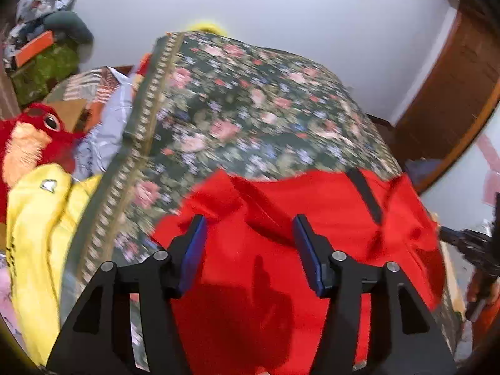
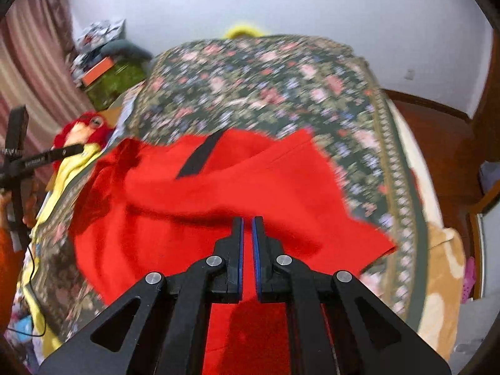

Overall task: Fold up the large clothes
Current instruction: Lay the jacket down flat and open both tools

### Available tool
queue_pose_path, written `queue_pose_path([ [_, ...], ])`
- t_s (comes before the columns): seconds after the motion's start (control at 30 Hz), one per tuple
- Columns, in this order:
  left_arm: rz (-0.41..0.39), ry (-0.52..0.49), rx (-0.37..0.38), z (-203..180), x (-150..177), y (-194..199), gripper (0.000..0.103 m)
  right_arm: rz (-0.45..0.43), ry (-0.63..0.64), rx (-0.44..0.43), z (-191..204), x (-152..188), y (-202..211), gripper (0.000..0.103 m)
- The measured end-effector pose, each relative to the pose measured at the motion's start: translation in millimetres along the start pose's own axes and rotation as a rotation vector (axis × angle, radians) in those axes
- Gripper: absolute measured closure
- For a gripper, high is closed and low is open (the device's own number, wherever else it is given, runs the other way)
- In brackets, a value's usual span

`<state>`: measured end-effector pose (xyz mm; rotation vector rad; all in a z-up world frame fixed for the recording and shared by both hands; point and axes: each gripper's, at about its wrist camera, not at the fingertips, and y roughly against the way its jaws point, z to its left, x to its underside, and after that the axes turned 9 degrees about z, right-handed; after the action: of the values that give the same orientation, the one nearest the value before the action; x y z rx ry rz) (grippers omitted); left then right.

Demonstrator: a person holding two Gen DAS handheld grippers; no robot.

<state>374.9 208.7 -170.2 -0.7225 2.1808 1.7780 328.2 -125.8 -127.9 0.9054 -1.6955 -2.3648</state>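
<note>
A large red garment (image 1: 281, 218) with a black strip lies rumpled on the near part of a bed with a floral green cover (image 1: 234, 109). My left gripper (image 1: 250, 222) is open above the red cloth, its blue pads spread wide with nothing between them. In the right wrist view the red garment (image 2: 203, 203) also shows, and my right gripper (image 2: 247, 223) has its pads almost together over the cloth with red fabric showing in the narrow gap; I cannot tell whether it pinches it. The left gripper's body shows at the left edge of that view (image 2: 18, 162).
A yellow garment (image 1: 40, 218) and a red plush toy (image 1: 28, 137) lie left of the bed. A cluttered pile (image 1: 43, 47) stands at the far left. A wooden door (image 1: 453, 93) is at the right. A beige blanket (image 2: 443, 275) hangs off the bed's right side.
</note>
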Motion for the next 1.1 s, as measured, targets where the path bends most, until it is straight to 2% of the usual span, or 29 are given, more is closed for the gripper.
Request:
queue_pose_path([
  [0.13,0.113,-0.053,0.051,-18.7,26.9,-18.5,0.046,0.062,0.042,-0.021,18.7,2.6,-23.6,0.096],
  [0.3,0.245,-0.116,0.048,-42.5,51.3,-62.7,0.046,0.138,0.038,-0.026,23.4,-5.0,-55.4,0.093],
  [0.37,0.271,-0.123,0.050,-48.5,53.6,-79.0,0.046,0.158,0.012,-0.018,16.7,-12.3,-67.9,0.093],
  [0.57,0.237,-0.081,0.026,-47.6,39.6,-106.4,0.040,0.133,-0.141,-0.029,-23.6,-26.0,-78.4,0.093],
  [0.7,0.205,-0.030,0.018,-34.5,35.0,-109.3,0.039,0.100,-0.269,-0.130,-45.0,-19.4,-72.7,0.094],
  [0.77,0.185,-0.002,0.000,-31.5,38.3,-104.4,0.039,0.095,-0.274,-0.124,-41.2,-12.6,-68.1,0.093],
  [0.83,0.176,-0.033,-0.040,-35.8,45.7,-99.9,0.039,0.102,-0.250,-0.087,-34.1,-6.9,-64.9,0.093],
  [0.9,0.159,-0.067,-0.058,-38.6,56.3,-95.4,0.036,0.107,-0.219,-0.043,-29.2,1.3,-61.5,0.086],
  [0.97,0.143,-0.073,-0.067,-36.0,66.3,-89.5,0.031,0.112,-0.188,-0.012,-24.4,10.7,-58.6,0.058],
  [1.03,0.145,-0.053,-0.052,-28.8,74.1,-84.7,0.028,0.110,-0.165,0.022,-21.5,20.1,-53.5,0.042],
  [1.1,0.144,-0.009,-0.031,-17.6,82.0,-78.9,0.027,0.099,-0.144,0.070,-17.7,28.6,-47.3,0.035],
])
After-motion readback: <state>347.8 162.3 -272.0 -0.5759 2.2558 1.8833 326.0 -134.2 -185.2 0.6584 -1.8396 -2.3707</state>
